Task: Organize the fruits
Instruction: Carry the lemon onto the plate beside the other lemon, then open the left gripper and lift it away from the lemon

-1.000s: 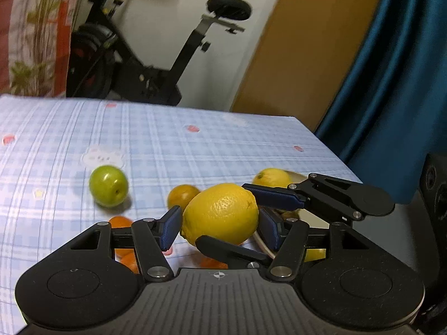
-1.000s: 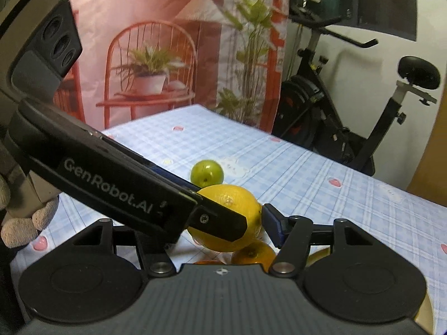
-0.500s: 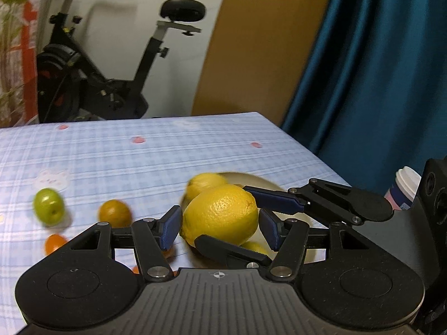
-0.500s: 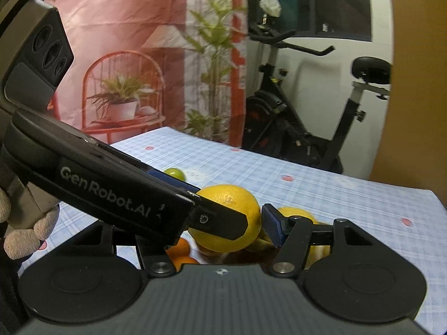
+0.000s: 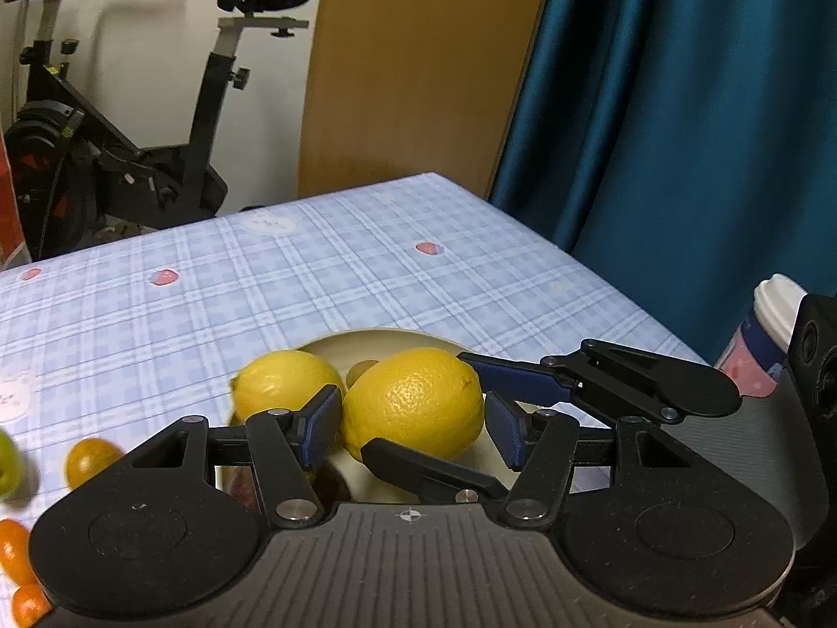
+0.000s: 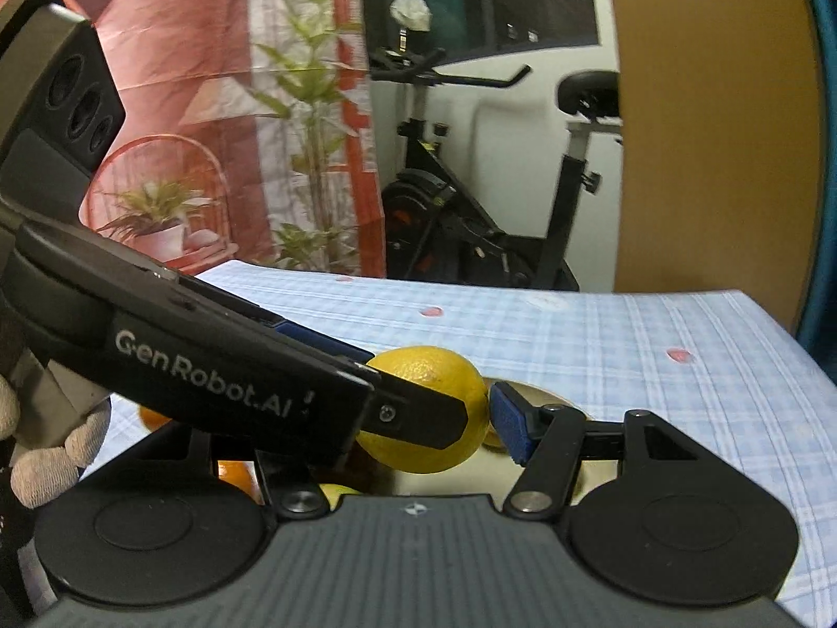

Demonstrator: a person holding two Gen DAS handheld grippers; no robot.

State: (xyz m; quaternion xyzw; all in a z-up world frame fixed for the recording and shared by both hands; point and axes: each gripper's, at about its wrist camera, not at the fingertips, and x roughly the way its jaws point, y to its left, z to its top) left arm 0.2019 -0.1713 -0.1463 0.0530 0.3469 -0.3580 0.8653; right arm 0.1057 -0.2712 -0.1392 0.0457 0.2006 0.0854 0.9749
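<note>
In the left wrist view, a green fruit [image 5: 9, 463] is cut off at the far left edge of the frame, with a small orange [image 5: 90, 460] just to its right and two smaller orange fruits [image 5: 18, 575] at the lower left, all on the blue checked tabletop [image 5: 366, 282]. Right of these, a second lemon [image 5: 285, 384] is seen in a cream plate [image 5: 382, 337] at the centre. A large lemon [image 5: 413, 403] is gripped by the left gripper [image 5: 413, 421], its blue pads set against both sides of the fruit, above the plate. The same lemon is also clasped by the right gripper [image 5: 473, 408], which enters from the right of the frame, one finger above and one below. A white-lidded cup [image 5: 769, 324] is seen at the right edge.

In the right wrist view, a gloved hand [image 6: 47, 450] is visible at the lower left, the left gripper's body crosses from the upper left, and the large lemon is held at the centre above the plate.
</note>
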